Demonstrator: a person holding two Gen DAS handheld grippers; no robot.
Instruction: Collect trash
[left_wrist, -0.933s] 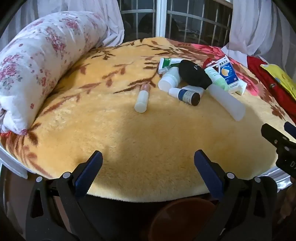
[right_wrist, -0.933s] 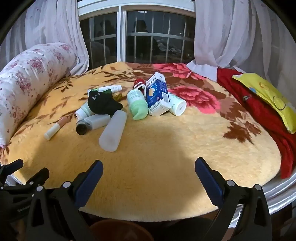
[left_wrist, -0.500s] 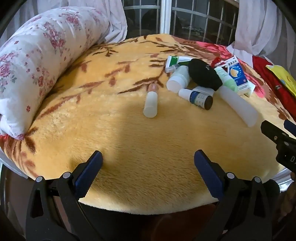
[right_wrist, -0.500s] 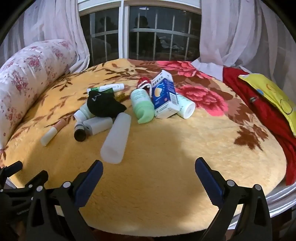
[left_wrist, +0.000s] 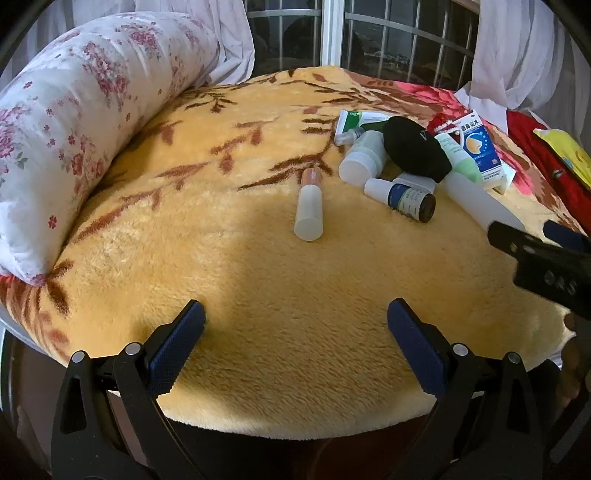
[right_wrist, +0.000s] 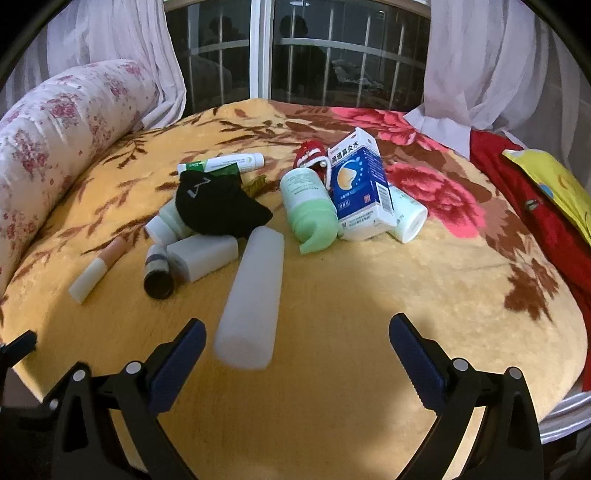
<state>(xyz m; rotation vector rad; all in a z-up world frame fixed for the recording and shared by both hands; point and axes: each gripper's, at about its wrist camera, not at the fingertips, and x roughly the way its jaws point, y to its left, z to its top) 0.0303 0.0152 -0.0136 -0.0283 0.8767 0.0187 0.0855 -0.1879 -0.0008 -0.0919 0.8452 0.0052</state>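
The trash lies in a pile on the yellow blanket (right_wrist: 369, 314). The long white bottle (right_wrist: 253, 295) is nearest, just ahead of my right gripper (right_wrist: 297, 354), whose jaws are wide and hold nothing. My left gripper (left_wrist: 295, 341) is wide and empty too. I think the round bottle could roll away if I bump it.

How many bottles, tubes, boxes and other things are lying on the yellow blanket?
Bottles: 6
Tubes: 2
Box: 1
Black cloth: 1
Red ornament: 1
Total: 11
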